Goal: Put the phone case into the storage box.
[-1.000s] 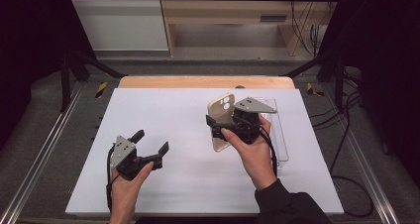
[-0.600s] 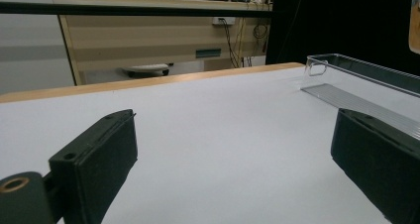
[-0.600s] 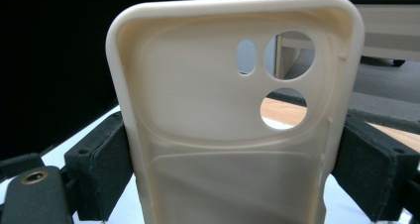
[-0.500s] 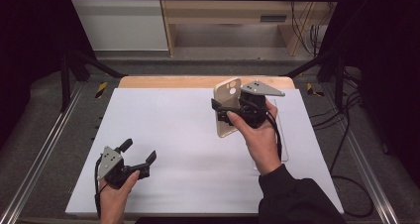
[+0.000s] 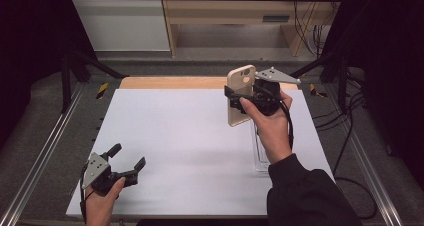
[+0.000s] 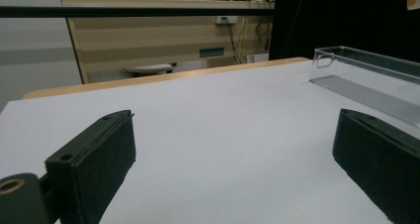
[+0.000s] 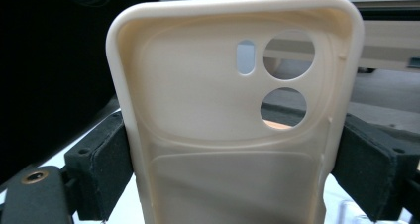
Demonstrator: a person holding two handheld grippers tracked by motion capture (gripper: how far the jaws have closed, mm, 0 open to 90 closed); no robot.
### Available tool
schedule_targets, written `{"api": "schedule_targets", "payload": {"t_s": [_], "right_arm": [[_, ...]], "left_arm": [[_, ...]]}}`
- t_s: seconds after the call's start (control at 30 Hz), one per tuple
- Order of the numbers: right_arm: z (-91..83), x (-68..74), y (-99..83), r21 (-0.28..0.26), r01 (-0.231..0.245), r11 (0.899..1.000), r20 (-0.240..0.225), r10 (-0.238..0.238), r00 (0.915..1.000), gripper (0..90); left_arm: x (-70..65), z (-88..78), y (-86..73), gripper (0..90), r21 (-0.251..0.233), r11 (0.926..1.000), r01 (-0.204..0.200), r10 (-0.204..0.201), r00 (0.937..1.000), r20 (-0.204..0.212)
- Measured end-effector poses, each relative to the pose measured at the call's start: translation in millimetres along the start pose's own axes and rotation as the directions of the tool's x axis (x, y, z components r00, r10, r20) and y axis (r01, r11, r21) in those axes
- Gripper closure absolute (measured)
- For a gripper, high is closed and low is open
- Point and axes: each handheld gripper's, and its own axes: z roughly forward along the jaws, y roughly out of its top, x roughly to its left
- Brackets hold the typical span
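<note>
High view looking forward and down over the white table (image 5: 200, 136), left gripper view skimming low across that table toward the clear tray (image 6: 366, 80), right gripper view pressed close against the phone case (image 7: 233, 120).

a worktop (image 5: 190, 136) is seen, covered by a white sheet (image 5: 200, 156) that reaches almost to its near, left and right edges. along the far edge a strip of bare wood (image 5: 170, 82) is left uncovered. on the right part of the sheet a clear plastic tray (image 5: 261, 156) is laid, with its long side running from near to far; it is partly hidden in the high view. in the left gripper view the same tray (image 6: 366, 80) is shown at the right, resting flat on the sheet, its clear walls standing upright.
</note>
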Motion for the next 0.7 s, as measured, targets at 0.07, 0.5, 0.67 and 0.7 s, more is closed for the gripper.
{"api": "schedule_targets", "payload": {"t_s": [0.07, 0.5, 0.67, 0.7], "right_arm": [[0.2, -5.4, 2.3, -0.004, -0.003, 1.0, 0.013, 0.003, 0.9999, 12.1], [6.5, -36.5, 11.8, -0.042, -0.032, 0.999, 0.087, 0.036, 0.9956, 12.2], [6.0, -46.8, 14.5, -0.053, -0.018, 0.998, 0.136, 0.025, 0.9904, 12.2], [5.8, -48.2, 14.7, -0.056, -0.02, 0.998, 0.139, 0.027, 0.9899, 12.2]], "left_arm": [[-1.1, 1.1, -0.3, 2.4, 0.005, 1.0, -0.003, 0.003, 1.0, 0.006], [3.8, -0.2, -1.1, 2.4, 0.006, 1.0, 0.005, -0.005, 1.0, -0.007], [5.6, 0.4, -0.5, 2.3, -0.003, 0.9998, 0.021, -0.021, 0.9997, 0.01], [6.4, 0.4, -0.6, 2.3, -0.009, 0.9994, 0.033, -0.033, 0.9993, 0.017]]}}
